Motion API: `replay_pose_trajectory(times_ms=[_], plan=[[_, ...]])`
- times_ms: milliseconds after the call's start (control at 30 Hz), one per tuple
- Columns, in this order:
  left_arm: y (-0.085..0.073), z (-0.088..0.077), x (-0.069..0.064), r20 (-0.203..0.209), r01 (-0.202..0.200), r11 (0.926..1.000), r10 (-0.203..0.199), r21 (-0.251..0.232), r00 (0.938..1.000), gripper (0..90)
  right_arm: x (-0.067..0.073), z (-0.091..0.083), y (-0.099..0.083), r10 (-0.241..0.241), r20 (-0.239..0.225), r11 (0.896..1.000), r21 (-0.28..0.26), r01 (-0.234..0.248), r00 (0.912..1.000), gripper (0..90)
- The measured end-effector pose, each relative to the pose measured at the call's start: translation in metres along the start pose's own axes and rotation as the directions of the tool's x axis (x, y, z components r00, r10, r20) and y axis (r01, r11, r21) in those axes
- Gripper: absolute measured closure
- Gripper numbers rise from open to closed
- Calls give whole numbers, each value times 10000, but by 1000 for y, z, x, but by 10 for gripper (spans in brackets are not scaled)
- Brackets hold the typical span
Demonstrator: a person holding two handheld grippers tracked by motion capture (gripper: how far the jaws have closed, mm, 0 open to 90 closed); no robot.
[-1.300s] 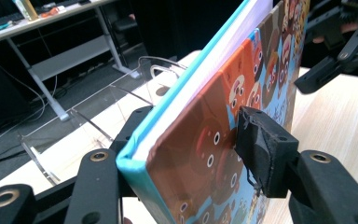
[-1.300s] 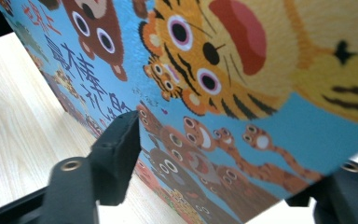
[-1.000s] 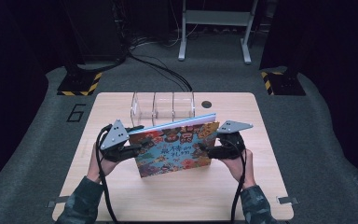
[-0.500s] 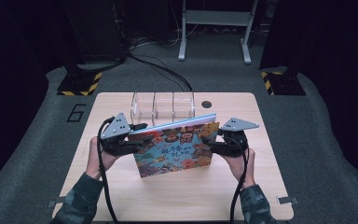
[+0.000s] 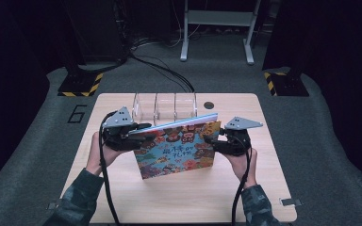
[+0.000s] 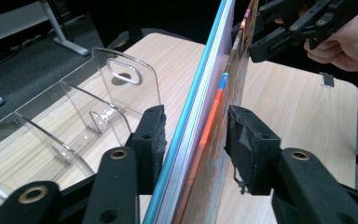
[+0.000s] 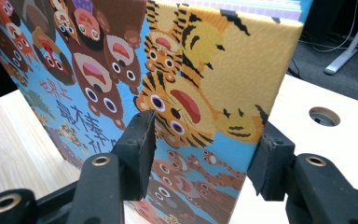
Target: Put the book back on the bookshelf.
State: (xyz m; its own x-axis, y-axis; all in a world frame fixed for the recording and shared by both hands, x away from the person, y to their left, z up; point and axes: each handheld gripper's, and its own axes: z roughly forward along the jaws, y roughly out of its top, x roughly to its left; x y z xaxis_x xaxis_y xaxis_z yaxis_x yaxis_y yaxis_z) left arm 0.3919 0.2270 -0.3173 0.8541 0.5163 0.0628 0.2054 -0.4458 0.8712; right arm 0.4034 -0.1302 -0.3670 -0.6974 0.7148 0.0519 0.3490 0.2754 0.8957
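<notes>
your left gripper (image 5: 139,131) is at the left edge of the picture book (image 5: 176,149). in the left gripper view its jaws have just been closing in, one pad on each side of the book. the far pad touches the blue back cover, but a thin gap shows by the near pad, so i cannot tell if they pinch it yet. the book stands up on its bottom edge near the middle of the wooden table (image 5: 122,197), front cover facing you, top leaning away. just behind it, close to the top edge, stands a clear plastic rack (image 5: 165,106) with see-through walls. it is the nearest thing in the way. a small round hole (image 5: 209,105) in the table sits just right of the rack. your right gripper (image 5: 212,141) is at the book's right edge. its jaws have just been closing too, and both pads press on the book by the tiger.
</notes>
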Motion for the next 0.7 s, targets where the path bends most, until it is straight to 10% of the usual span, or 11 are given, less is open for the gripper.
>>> replay_pose_trajectory(times_ms=[700], plan=[[0,-6,-8,139,-105,9995,101,299,9999,737,-10,6,-1,343,427,9988,334,-357,9985,437]])
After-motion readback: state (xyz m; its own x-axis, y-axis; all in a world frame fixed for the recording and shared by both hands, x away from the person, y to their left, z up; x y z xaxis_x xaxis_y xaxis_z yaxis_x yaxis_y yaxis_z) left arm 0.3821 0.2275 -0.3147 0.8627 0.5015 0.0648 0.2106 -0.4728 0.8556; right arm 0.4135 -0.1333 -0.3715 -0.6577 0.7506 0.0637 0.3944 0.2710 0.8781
